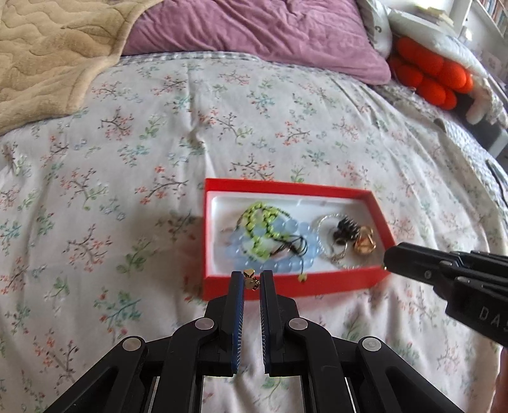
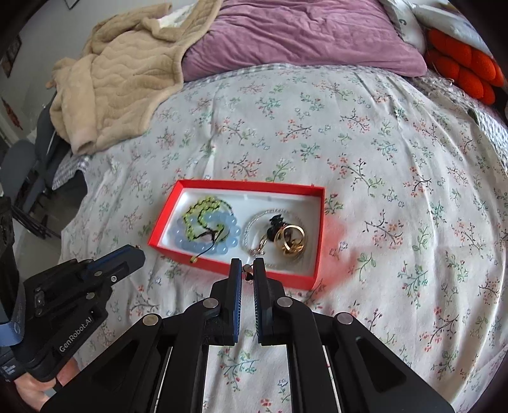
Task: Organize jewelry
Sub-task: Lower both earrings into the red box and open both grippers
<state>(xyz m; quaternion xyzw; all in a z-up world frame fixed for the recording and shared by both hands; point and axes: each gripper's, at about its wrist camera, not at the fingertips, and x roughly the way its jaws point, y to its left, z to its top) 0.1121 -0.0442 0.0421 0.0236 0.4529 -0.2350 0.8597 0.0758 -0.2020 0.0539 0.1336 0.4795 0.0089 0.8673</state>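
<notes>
2 tongs work here above a bed (image 2: 365, 133) with a flowered cover. The red box (image 1: 285, 284) lies on the bed, nearer its foot edge than the purple pillow (image 1: 254, 28). Inside the box the green bead bracelet (image 1: 258, 222) lies on the blue bead bracelet (image 1: 285, 251) at the left side, and a silver ring (image 2: 254, 228) and the gold rings (image 2: 290, 241) are at the right side.

The left tongs (image 1: 252, 279) are nearly closed on a small gold piece (image 1: 250, 279), held at the very tips, just over the near wall of the box. The right tongs (image 2: 247, 270) also pinch something small and dark (image 2: 247, 270) at their tips over the near wall; I cannot tell what it is.

I judge the step in hand is to place these small pieces in the box. To do it well, bring each tip past the red wall and low over a bare white part, then open slowly so the piece drops inside and does not bounce onto the cover. One cord end (image 2: 193, 260) hangs over the near wall, so it is better not to catch it.
</notes>
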